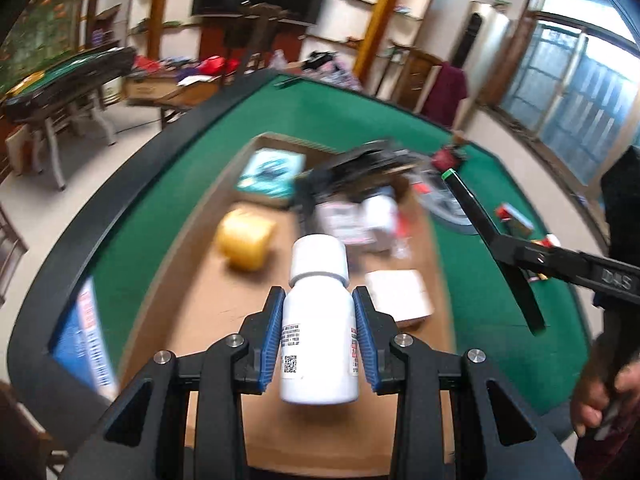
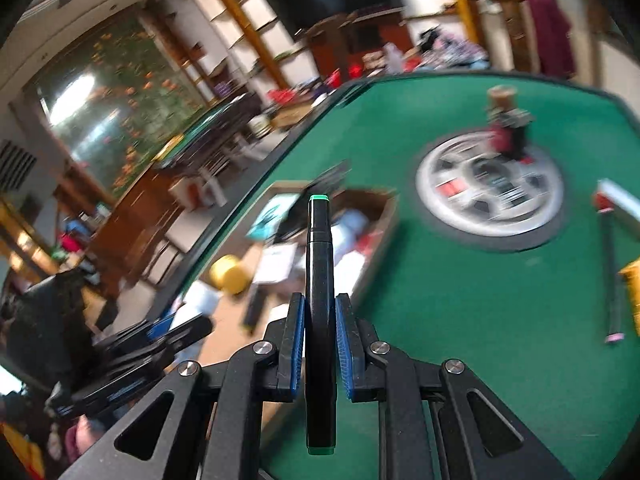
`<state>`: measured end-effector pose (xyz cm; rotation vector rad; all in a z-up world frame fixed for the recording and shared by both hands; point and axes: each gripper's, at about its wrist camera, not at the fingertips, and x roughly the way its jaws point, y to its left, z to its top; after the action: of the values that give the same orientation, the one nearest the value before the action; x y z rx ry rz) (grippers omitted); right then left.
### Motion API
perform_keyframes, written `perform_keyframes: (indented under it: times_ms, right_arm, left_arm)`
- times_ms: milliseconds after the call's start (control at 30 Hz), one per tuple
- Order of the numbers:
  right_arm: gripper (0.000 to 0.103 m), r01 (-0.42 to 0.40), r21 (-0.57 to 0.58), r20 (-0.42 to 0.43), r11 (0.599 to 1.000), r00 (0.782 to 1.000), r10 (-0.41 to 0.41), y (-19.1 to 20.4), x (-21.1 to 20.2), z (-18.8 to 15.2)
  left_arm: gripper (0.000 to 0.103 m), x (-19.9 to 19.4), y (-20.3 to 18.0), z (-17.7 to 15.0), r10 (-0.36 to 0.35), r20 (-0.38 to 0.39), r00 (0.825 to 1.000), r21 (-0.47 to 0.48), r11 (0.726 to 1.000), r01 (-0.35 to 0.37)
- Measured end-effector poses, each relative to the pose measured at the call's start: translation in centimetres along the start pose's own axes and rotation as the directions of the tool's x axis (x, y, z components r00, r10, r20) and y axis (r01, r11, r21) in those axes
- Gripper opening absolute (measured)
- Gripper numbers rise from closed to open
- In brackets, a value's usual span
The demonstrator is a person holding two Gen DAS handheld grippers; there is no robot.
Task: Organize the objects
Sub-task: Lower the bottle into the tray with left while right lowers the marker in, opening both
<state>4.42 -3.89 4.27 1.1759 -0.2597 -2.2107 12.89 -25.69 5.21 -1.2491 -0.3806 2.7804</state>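
The left gripper (image 1: 319,334) clamps a white bottle (image 1: 318,320) above the cardboard box (image 1: 208,304) on the green table (image 1: 500,320). The right gripper (image 2: 320,340) pinches a black marker (image 2: 319,280), its green end pointing at the box. Box contents blur together; a yellow roll (image 1: 245,239) is discernible

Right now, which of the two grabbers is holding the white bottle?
The left gripper: its blue pads clamp the white bottle above the cardboard box. The right gripper instead grips a slim black marker with green ends.
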Motion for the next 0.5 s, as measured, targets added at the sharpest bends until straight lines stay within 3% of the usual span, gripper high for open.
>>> perform_keyframes:
  times_ms: [200,500]
  right_arm:
    - [0.017,-0.093,0.021,-0.122,0.995,0.988,0.095,3.1,5.6,-1.4]
    - [0.017,-0.04,-0.016,-0.191,0.999,0.981,0.036,4.6,9.8,-2.5]
  left_arm:
    - [0.033,1.4,3.6,-1.2,0.035,-0.063,0.997,-0.034,0.999,-0.037]
    - [0.033,2.4,4.7,-1.5,0.017,-0.078,0.997,-0.037,0.999,-0.02]
